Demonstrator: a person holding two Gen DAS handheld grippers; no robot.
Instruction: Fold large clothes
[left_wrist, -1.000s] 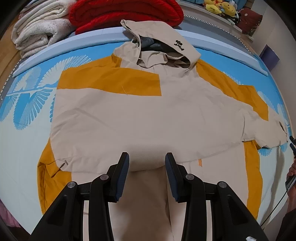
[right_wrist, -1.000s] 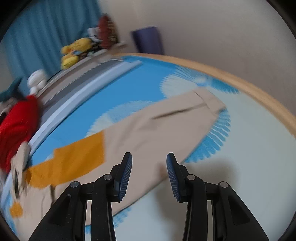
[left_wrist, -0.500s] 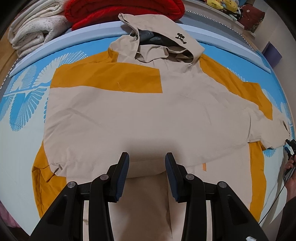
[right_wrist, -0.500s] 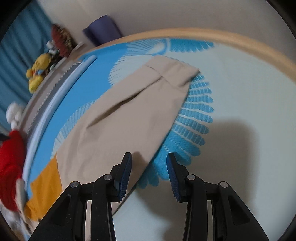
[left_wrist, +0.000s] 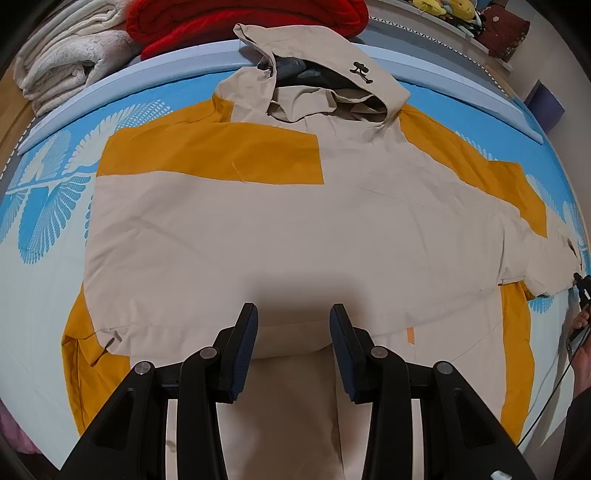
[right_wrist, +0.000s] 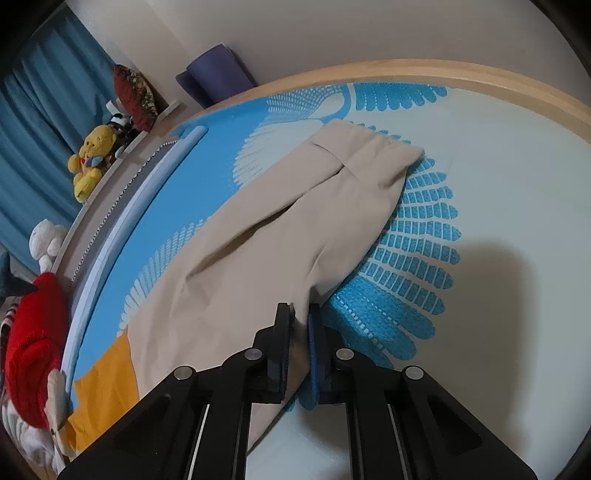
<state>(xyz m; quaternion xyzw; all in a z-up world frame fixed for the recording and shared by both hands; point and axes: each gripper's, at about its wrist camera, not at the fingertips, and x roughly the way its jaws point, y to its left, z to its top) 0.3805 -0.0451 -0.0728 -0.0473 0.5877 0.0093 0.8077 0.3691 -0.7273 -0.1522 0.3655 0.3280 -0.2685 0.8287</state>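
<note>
Pinching the sleeve (right_wrist: 295, 229) edge, the right hand-held gripper (right_wrist: 300, 321) should carry it flat across the jacket (left_wrist: 280, 236) spread on the bed (right_wrist: 509, 206), while the left hand-held gripper (left_wrist: 292, 325) hovers wide open, empty, over its middle.

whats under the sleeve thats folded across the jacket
The beige sleeve lies across the jacket body; mustard panels show above and at both sides. Whatever it covers, zip or pockets, cannot be seen.
</note>
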